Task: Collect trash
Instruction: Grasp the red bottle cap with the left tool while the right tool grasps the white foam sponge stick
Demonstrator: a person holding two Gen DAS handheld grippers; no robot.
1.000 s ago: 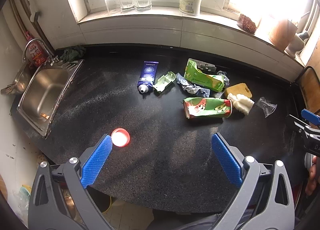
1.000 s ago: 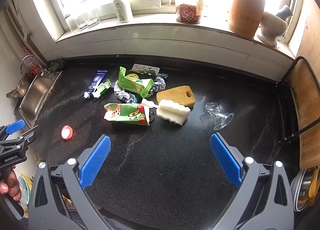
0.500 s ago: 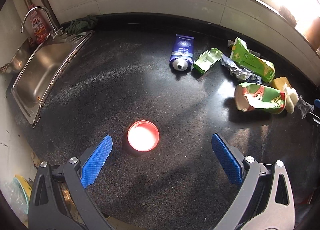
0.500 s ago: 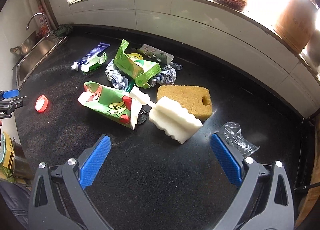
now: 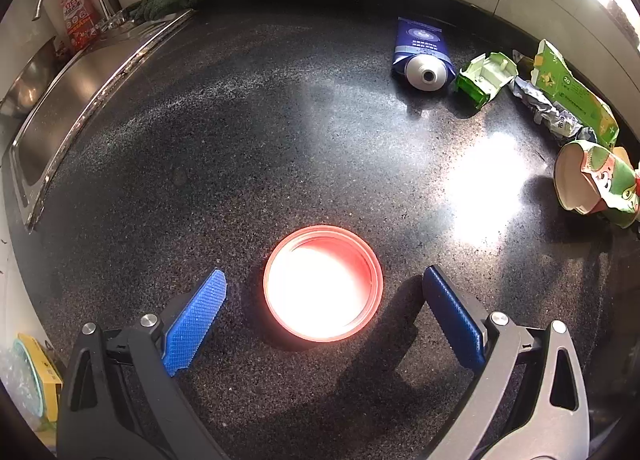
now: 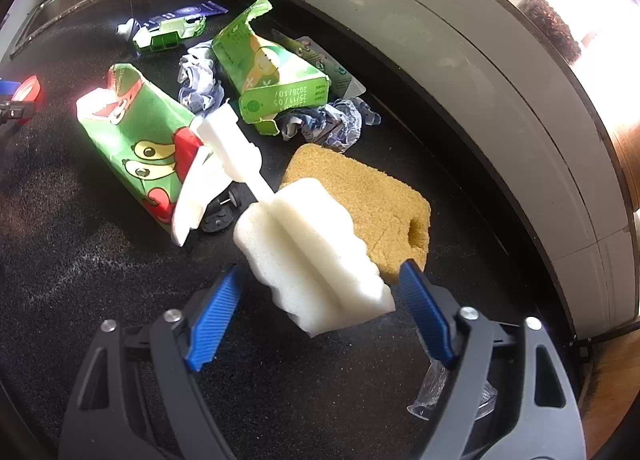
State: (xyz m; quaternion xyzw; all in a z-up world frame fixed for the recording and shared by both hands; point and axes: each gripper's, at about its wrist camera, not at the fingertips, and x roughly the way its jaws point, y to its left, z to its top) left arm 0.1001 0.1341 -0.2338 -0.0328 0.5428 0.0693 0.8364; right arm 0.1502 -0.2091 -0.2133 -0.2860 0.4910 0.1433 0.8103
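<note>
On the dark counter (image 5: 248, 148), the sink (image 5: 60, 100) lies far left of the red lid (image 5: 322, 284). The left gripper (image 5: 324, 280) straddles that lid, jaws wide, pads clear of its rim. Well right of the lid lie a blue tube (image 5: 420, 54) and a green carton (image 6: 140, 136). Farther right, the right gripper (image 6: 318, 284) has just been closing, its jaws half-wide around the white sponge (image 6: 312, 256), not pressing; a brown sponge (image 6: 360, 196) touches behind.

Sunlit black countertop (image 5: 280, 132), steel sink (image 5: 60, 100)
</note>
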